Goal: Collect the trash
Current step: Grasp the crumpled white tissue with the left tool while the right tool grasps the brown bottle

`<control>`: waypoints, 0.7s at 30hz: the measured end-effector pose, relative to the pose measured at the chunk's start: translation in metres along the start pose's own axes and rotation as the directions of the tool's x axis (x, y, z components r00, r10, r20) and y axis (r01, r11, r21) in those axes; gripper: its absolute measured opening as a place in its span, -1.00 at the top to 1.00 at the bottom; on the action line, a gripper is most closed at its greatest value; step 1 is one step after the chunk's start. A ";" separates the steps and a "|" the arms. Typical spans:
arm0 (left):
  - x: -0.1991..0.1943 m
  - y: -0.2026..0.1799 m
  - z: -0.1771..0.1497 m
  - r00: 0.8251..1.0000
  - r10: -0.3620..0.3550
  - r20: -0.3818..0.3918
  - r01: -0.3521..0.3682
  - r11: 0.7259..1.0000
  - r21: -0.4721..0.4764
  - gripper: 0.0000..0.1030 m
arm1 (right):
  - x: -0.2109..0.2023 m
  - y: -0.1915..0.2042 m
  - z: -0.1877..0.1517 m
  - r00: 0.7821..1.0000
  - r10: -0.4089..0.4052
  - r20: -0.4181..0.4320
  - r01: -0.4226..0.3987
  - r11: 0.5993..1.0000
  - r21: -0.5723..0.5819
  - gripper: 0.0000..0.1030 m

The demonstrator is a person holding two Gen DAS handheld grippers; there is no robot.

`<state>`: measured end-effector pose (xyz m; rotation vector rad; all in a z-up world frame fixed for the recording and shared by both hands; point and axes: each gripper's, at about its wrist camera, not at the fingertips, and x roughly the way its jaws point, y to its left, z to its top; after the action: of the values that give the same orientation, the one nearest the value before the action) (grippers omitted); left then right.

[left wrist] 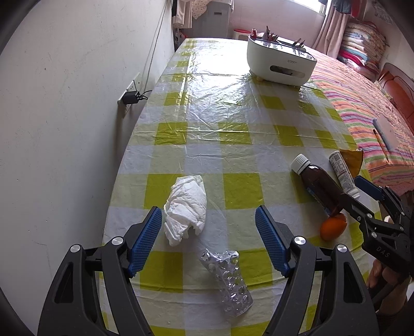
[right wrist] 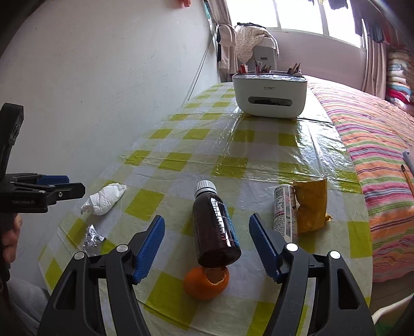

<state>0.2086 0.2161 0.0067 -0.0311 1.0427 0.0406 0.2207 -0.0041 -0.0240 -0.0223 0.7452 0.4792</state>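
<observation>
Both tongs [left wrist: 208, 232] [right wrist: 207, 237] gape, released; white bin [right wrist: 269, 97] holds pencil-like sticks.

White wall [left wrist: 64, 103] running along 9 o'clock, socket with black charger [left wrist: 132, 97] plugged in. Table [left wrist: 233, 124] wearing yellow-white checked cloth under glossy plastic, daylight glaring off it. Window [right wrist: 300, 15] glowing at 12 o'clock, pink curtain [left wrist: 332, 28] hanging beside. Striped bed cover [right wrist: 375, 144] lying at 3 o'clock; folded blankets [left wrist: 362, 41] stacking at 1 o'clock.
</observation>
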 end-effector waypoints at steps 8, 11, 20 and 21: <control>0.029 0.001 0.001 0.996 0.051 -0.078 -0.049 0.998 0.027 -0.43 | 0.054 0.014 0.008 0.994 -0.057 -0.098 0.046 0.993 -0.111 -0.28; 0.039 0.000 0.002 0.993 0.068 -0.100 -0.065 0.997 0.034 -0.43 | 0.067 0.014 0.005 0.989 -0.058 -0.135 0.041 0.991 -0.124 -0.27; 0.068 0.014 0.007 0.984 0.093 -0.152 -0.099 0.995 -0.031 -0.43 | 0.072 0.025 -0.005 0.987 -0.047 -0.151 0.025 0.990 -0.142 0.19; 0.070 0.016 0.007 0.984 0.085 -0.156 -0.092 0.995 -0.041 -0.43 | 0.071 0.026 -0.006 0.988 -0.040 -0.147 0.020 0.990 -0.136 0.19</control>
<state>0.2496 0.2337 -0.0506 -0.0315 1.1978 0.1455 0.2505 0.0468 -0.0708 -0.1970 0.8571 0.5025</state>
